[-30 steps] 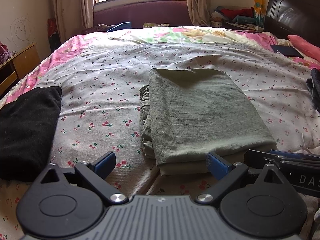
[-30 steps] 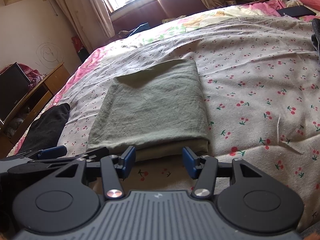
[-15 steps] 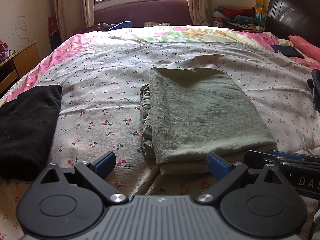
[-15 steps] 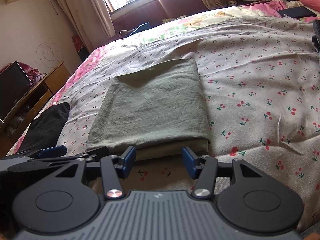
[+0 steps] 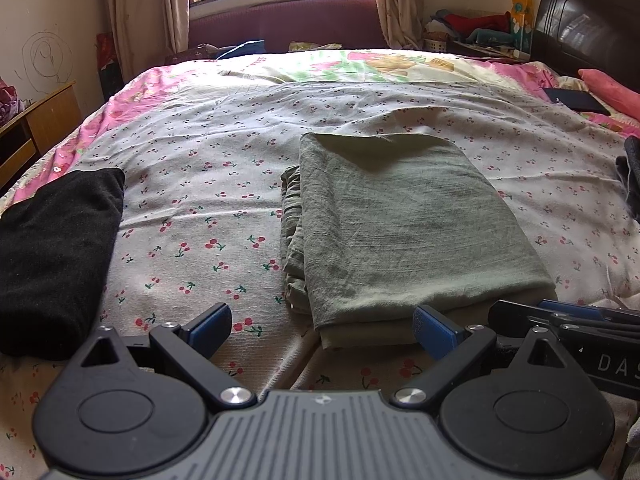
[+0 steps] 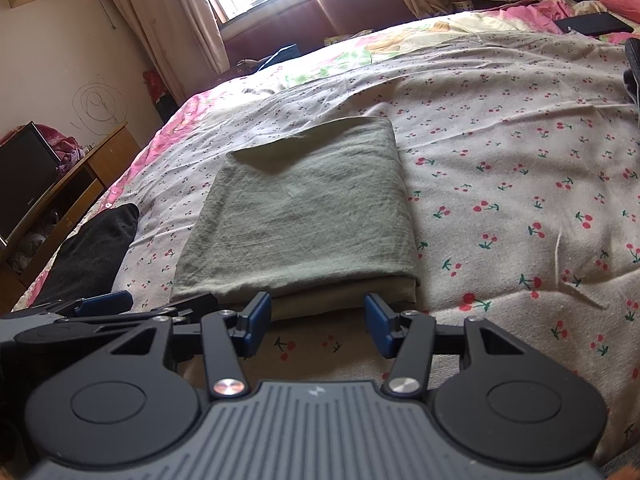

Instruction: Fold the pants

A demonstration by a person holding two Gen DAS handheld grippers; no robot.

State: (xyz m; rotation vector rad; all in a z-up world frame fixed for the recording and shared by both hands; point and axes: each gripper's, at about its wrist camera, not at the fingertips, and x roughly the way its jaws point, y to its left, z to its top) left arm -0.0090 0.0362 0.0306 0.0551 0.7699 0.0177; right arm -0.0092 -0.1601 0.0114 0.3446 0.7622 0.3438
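- A black garment lies folded at the left edge of the bed, well apart from the pants; nothing lies on the cherry-print sheet between them.
- A dark flat item rests near a pink pillow at the far right of the bed, with a dark headboard behind it.
- Another dark cloth shows at the right edge, only partly in view.
- Beyond the bed stand a maroon sofa, curtains and a bright window; a wooden cabinet with a black screen sits to the left.
- The pants, grey-green, lie in the middle of the bed as a flat rectangular stack, the top layer smooth with faint creases, looser layers bunched out along the left side, and a paler layer peeking out at the near edge.
- The left gripper hovers just before the near left corner of the pants, its blue-padded fingers spread wide and empty.
- The right gripper sits just before the near edge, its fingers parted about halfway, nothing between them.
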